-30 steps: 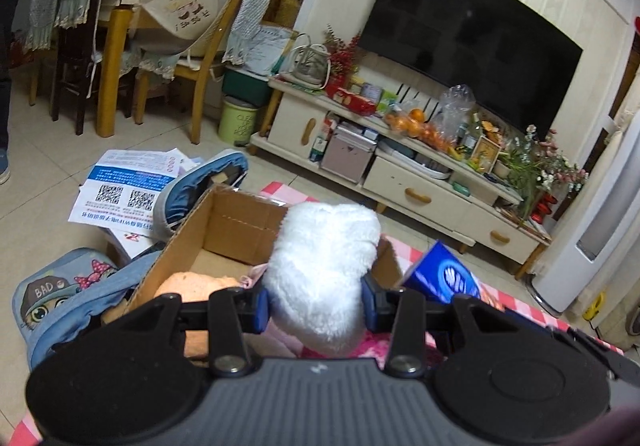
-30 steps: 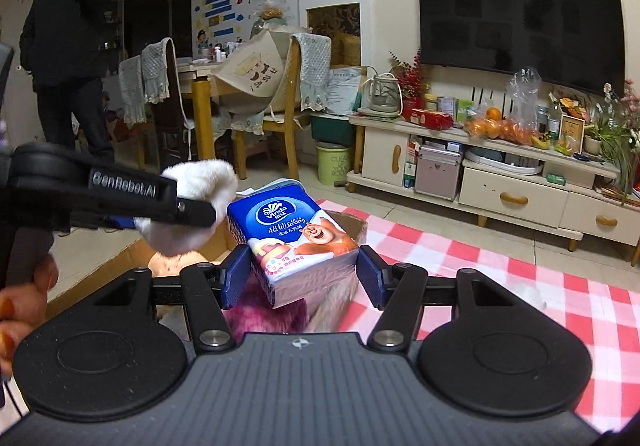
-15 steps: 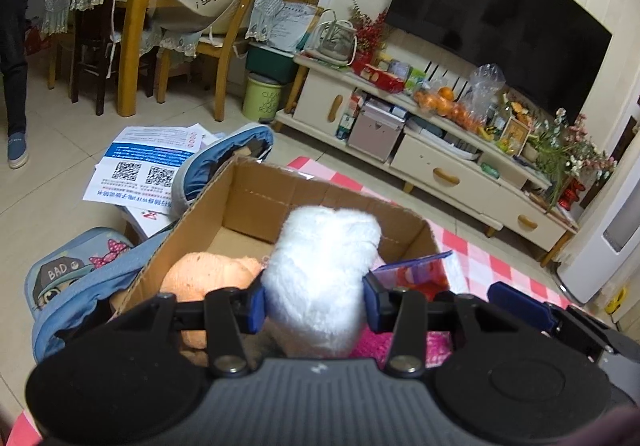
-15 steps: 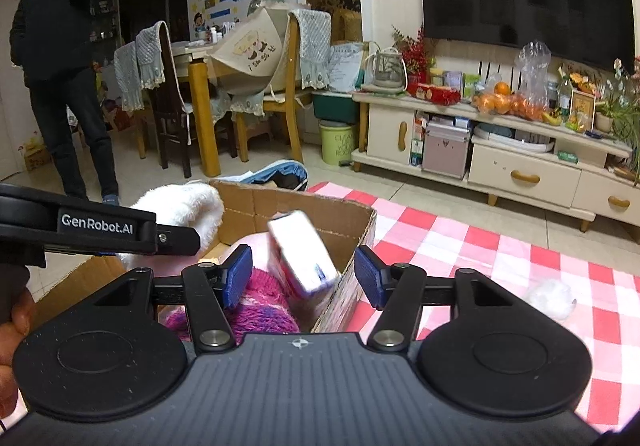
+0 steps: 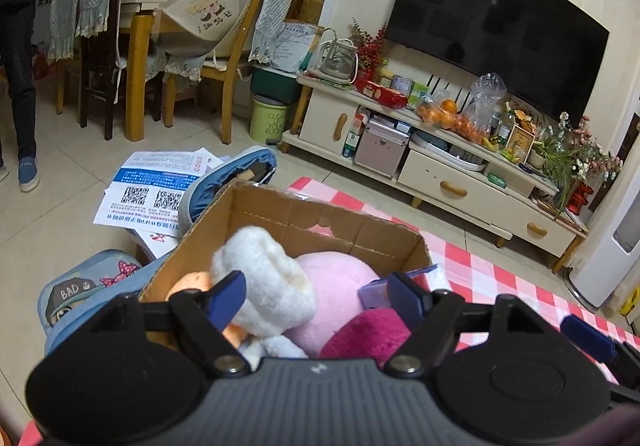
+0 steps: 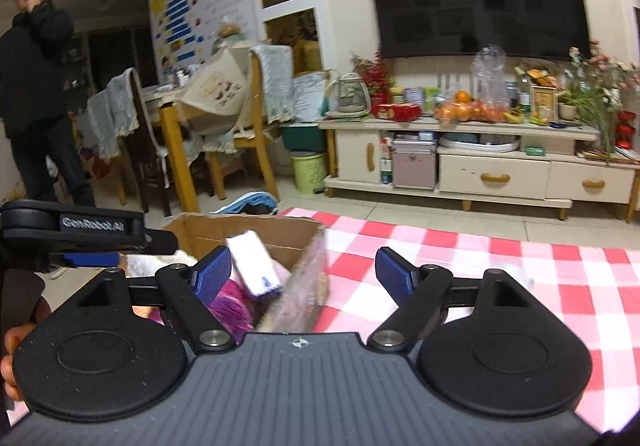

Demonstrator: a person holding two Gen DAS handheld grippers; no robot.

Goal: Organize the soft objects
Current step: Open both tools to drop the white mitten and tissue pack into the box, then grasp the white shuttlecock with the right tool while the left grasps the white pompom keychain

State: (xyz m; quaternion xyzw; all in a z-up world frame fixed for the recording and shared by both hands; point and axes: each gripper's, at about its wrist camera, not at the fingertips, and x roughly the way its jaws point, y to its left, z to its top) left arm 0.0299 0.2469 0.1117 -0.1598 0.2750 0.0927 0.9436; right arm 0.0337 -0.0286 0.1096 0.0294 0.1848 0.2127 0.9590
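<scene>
The left gripper (image 5: 316,292) hangs over the cardboard box (image 5: 320,224), and its jaws are opening. The white plush toy (image 5: 264,286) sits between them, up against the left blue pad; the right pad stands clear of it, so nothing is clamped. The toy lies inside the box on top of a pink plush (image 5: 340,290), its long axis running from the near side up toward the box's far-left wall, rounded end pointing away. An orange plush (image 5: 192,282) peeks out just beside it on the left, and a magenta knitted piece (image 5: 368,330) fills the near right corner.

The right gripper (image 6: 304,272) is also opening, jaws spread wide and holding nothing. The tissue pack (image 6: 254,264) is just ahead of its left pad, blurred, tilted with its long axis slanting up to the left, over the magenta piece in the box. I can't tell whether it touches the pad. The box stands at the edge of a red-and-white checked cloth (image 6: 480,258).
</scene>
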